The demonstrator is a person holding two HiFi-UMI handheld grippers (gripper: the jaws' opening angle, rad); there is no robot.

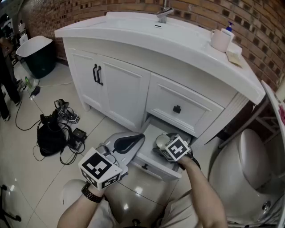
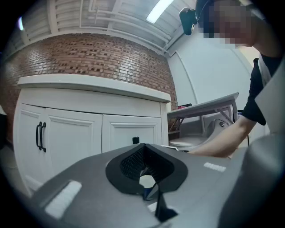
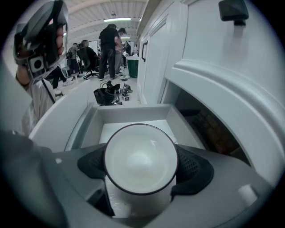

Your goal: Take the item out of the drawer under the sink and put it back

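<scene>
Right gripper: released. We see the right gripper (image 3: 141, 165) reaching into the open drawer, its jaws spread as wide as they go to either side of the bowl, with the black pads (image 3: 192, 167) just beside its wall.
Bowl: we find the white bowl (image 3: 140, 151) upright inside the drawer, mouth up, between the right jaws.
Drawer: the bottom drawer (image 1: 151, 168) is pulled out of the vanity, at 6 o'clock from the closed upper drawer with its black knob (image 1: 177, 109).
Left gripper: clenched on nothing. We see the left gripper (image 1: 138, 138) held above the floor at 9 o'clock of the open drawer, its tip pointing towards 2 o'clock and its jaws together.
Vanity: the white vanity (image 1: 124, 89) stands against a brick wall, with 2 black door handles (image 1: 97, 75) at 10 o'clock from the drawer.
Countertop: we see a faucet (image 1: 164, 13) at 12 o'clock and a white mug (image 1: 221, 39) at 1 o'clock, just beside a pump bottle (image 1: 229, 27).
Floor: a black bag with cables (image 1: 51, 136) lies at 9 o'clock, well apart from the drawer.
Toilet: a white toilet (image 1: 249, 164) stands at 3 o'clock of the drawer.
</scene>
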